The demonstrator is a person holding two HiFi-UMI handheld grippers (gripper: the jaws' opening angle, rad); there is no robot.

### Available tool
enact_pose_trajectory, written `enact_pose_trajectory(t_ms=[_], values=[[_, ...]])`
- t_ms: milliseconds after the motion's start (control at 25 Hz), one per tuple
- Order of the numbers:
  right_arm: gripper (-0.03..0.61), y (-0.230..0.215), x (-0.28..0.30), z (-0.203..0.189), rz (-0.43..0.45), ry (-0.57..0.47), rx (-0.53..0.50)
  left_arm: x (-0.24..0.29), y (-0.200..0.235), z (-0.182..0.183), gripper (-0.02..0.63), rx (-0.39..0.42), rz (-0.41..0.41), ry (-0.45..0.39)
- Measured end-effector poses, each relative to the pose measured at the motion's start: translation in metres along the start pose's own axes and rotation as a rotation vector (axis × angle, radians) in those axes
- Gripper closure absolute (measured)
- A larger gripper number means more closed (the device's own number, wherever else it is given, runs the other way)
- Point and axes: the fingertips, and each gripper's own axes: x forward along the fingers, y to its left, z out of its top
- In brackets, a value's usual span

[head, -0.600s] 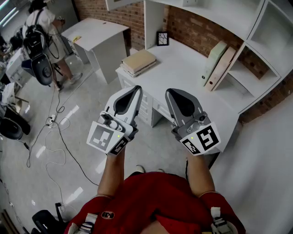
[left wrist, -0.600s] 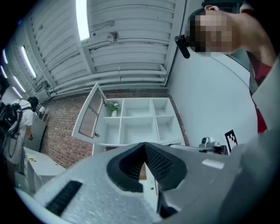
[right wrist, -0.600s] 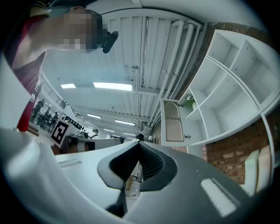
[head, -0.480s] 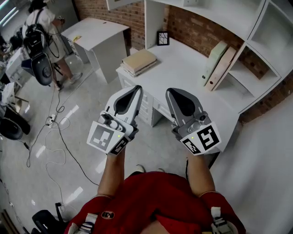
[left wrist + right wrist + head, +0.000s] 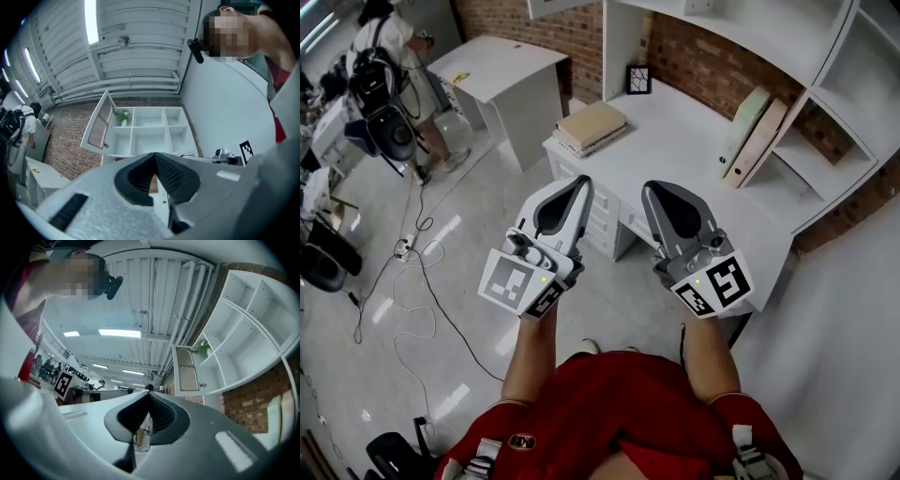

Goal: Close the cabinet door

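Note:
The white cabinet door (image 5: 98,123) stands swung open at the upper left of the wall shelf unit (image 5: 150,131); the right gripper view shows the same door (image 5: 186,369) with its arched panel. In the head view only the door's lower edge (image 5: 558,7) shows at the top. My left gripper (image 5: 579,180) and right gripper (image 5: 649,187) are held side by side above the floor in front of the desk, both pointing slightly upward. The left gripper (image 5: 154,154) is shut with nothing in it. The right gripper (image 5: 148,394) also has its jaws together, empty. Both are well short of the door.
A white desk (image 5: 675,159) with drawers stands ahead, bearing stacked books (image 5: 591,127), leaning binders (image 5: 755,131) and a small picture frame (image 5: 638,79). A second table (image 5: 497,66) stands at the left. A person with a backpack (image 5: 380,56) is far left. Cables (image 5: 412,272) cross the floor.
The head view has shifted slightly, so the desk sits a little further right and lower. Both grippers keep their place and stay shut.

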Motion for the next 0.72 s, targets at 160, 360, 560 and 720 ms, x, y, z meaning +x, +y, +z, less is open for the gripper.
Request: enact_pose_trajectory(t_ms=[160,360,560,720], values=[[0.566,0.007,0.009,-0.004,-0.005,-0.004,0.005,-0.01,0.012,0.001,0.611,-0.004,-0.001,-0.003],[0.566,0.027,0.022,-0.016,-0.01,0.003,0.008,-0.029,0.031,0.003,0.611,-0.008,-0.006,-0.007],[0.566,0.045,0.033,-0.027,-0.016,0.014,0.0,-0.051,0.052,0.003,0.611,-0.02,-0.002,-0.017],[0.566,0.047,0.046,-0.027,-0.009,0.033,-0.012,-0.058,0.07,0.005,0.611,-0.059,0.022,-0.035]])
